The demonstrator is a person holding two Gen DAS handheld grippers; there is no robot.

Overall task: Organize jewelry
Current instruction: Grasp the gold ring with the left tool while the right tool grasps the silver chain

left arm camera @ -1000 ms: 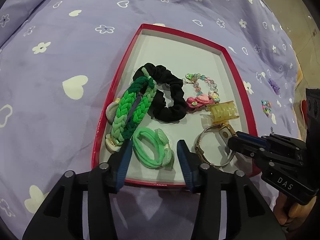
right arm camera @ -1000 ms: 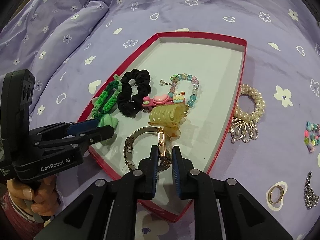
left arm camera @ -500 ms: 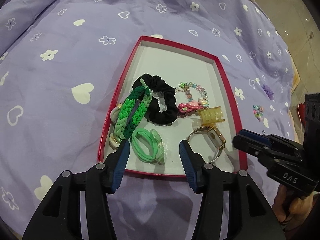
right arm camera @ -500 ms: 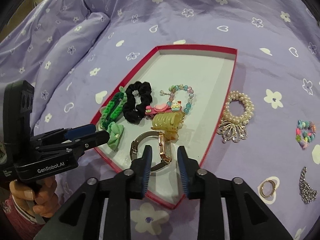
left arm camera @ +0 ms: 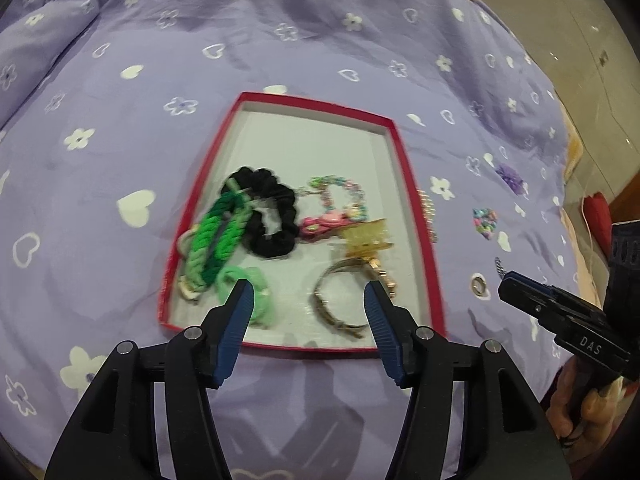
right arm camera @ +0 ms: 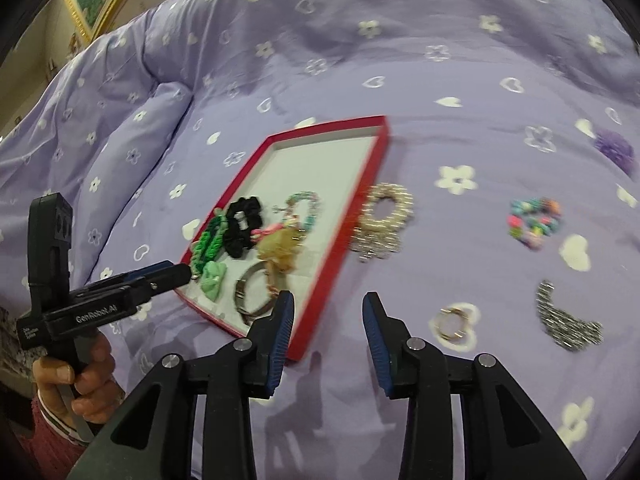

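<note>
- Partly done, by judgement: already lying inside the red tray (left arm camera: 421, 240) are a green braided band (left arm camera: 218, 236), a black scrunchie (left arm camera: 272, 216), a light green hair tie (left arm camera: 256, 292), a beaded bracelet (left arm camera: 344, 196), a pink clip (left arm camera: 324, 224), a yellow claw clip (left arm camera: 366, 236) and a gold watch (left arm camera: 352, 296).
- Far half of the tray floor bare, so room enough for the rest.
- Left to do, as it seems: bringing in the pieces lying on the purple bedspread (right arm camera: 460, 80), all on the right side of the tray.
- Just beside the right rim: a pearl bracelet (right arm camera: 390, 208), touching or overlapping a silver brooch (right arm camera: 374, 246).
- Well apart from the tray: a colourful bead bracelet (right arm camera: 534, 222), a ring (right arm camera: 452, 322), a silver crescent piece (right arm camera: 566, 320) and a purple flower piece (right arm camera: 614, 148).
- Left gripper (left arm camera: 306, 300): released, jaws wide apart, nothing between them, hanging over the near rim of the tray.
- Right gripper (right arm camera: 328, 310): also released and empty, above the bedspread just outside the near right corner of the tray, between the tray and the ring.
- Nothing standing in the way of the loose pieces; only the raised red rim to be passed on the way in.
- Possible difficulty: soft, wrinkled cloth under the small flat pieces, perhaps hard to pinch cleanly.
</note>
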